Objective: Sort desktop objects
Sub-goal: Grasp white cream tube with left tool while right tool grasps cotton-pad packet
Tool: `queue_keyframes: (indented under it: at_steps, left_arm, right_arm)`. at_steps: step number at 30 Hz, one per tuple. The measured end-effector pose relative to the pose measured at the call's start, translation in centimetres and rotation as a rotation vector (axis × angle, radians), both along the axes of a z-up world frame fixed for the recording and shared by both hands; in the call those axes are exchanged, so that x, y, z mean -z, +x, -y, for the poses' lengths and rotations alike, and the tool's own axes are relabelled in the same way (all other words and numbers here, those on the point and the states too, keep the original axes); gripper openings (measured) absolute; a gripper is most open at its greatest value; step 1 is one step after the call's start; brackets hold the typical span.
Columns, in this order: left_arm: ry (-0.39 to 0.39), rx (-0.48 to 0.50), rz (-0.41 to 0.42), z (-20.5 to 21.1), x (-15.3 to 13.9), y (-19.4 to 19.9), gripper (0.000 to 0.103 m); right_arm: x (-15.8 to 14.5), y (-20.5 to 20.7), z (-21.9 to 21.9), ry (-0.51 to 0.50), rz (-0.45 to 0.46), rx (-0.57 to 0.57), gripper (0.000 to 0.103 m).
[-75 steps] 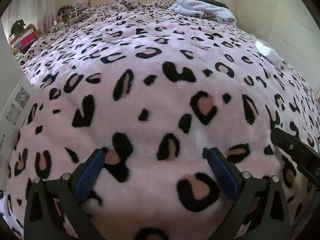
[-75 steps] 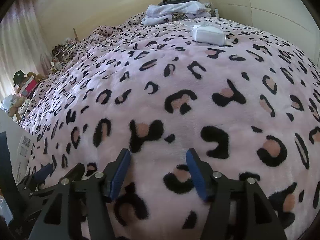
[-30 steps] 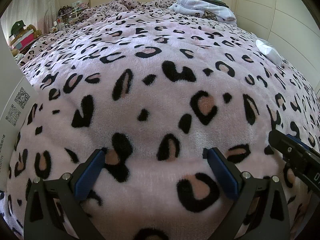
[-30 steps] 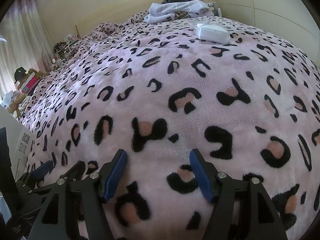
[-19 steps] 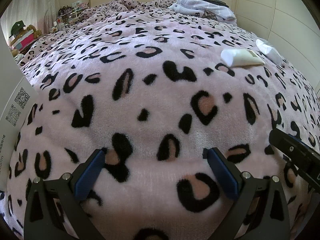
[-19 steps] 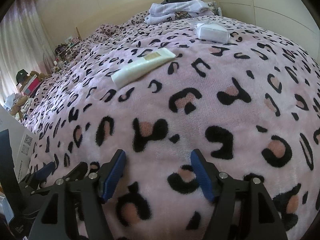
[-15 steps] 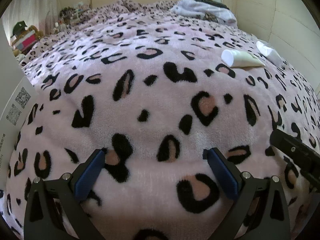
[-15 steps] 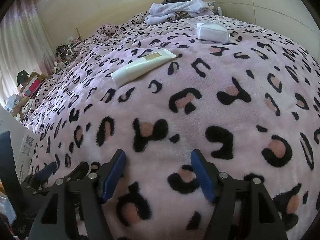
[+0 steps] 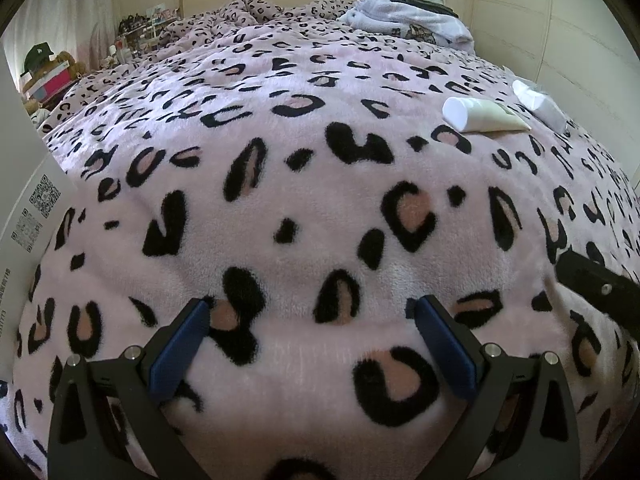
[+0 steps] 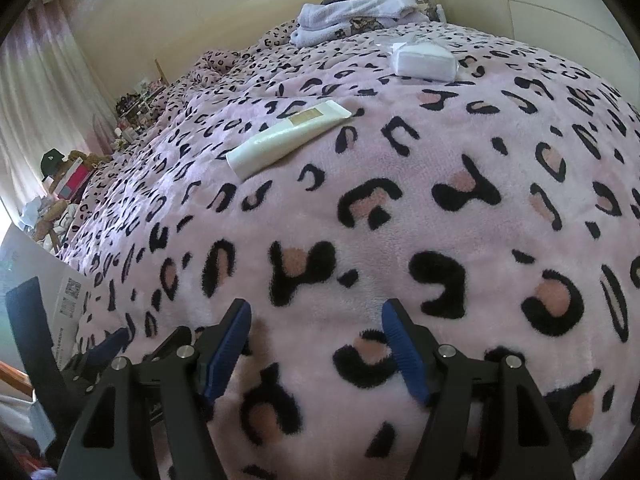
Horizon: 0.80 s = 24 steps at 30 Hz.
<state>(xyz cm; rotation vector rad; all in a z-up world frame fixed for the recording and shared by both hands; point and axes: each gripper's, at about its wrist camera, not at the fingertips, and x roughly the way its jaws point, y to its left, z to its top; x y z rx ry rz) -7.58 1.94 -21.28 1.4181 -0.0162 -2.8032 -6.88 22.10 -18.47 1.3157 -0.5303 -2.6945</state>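
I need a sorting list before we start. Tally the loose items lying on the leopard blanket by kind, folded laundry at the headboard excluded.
Cream squeeze tube: 1
White wrapped pack: 1
Total: 2

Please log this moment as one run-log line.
left hand-held gripper: open, empty | right hand-held gripper: open, empty | cream tube: on blanket, untouched

surface: bed (image 9: pixel 304 208) under pink leopard-print blanket (image 10: pixel 400 216) | on it: cream tube (image 10: pixel 289 132) at 11 o'clock, white packet (image 10: pixel 424 60) at 1 o'clock, folded towels (image 10: pixel 356 16) at 12 o'clock
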Motion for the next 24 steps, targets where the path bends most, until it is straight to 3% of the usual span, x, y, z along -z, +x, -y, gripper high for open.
queue_keyframes:
  at_steps: [4, 8, 11, 17, 21, 24]
  left_arm:
    - [-0.001, -0.004, 0.057, -0.2, -1.0, -0.7, 0.103]
    - [0.126, -0.002, 0.102, -0.2, -3.4, -2.2, 0.103]
    - [0.156, 0.057, 0.073, -2.2, -7.0, -4.4, 0.103]
    - [0.11, 0.224, 0.011, -7.9, -13.0, -9.3, 0.103]
    - [0.102, 0.32, 0.014, -10.8, -14.6, -12.7, 0.103]
    - [0.084, 0.368, 0.051, -12.4, -13.9, -14.7, 0.103]
  right_arm:
    - [-1.8, 0.1, -1.4, -0.012, 0.01, 0.022, 0.07]
    - [-4.9, -0.1, -4.4, 0.011, -0.017, 0.073, 0.07]
    - [-7.4, -0.8, -6.9, 0.028, -0.041, 0.105, 0.07]
    - [-11.1, -3.4, -10.2, 0.039, -0.082, 0.133, 0.07]
    - [-12.4, -5.8, -11.7, 0.035, -0.079, 0.146, 0.07]
    - [-12.4, -8.1, -12.5, 0.025, -0.06, 0.151, 0.07]
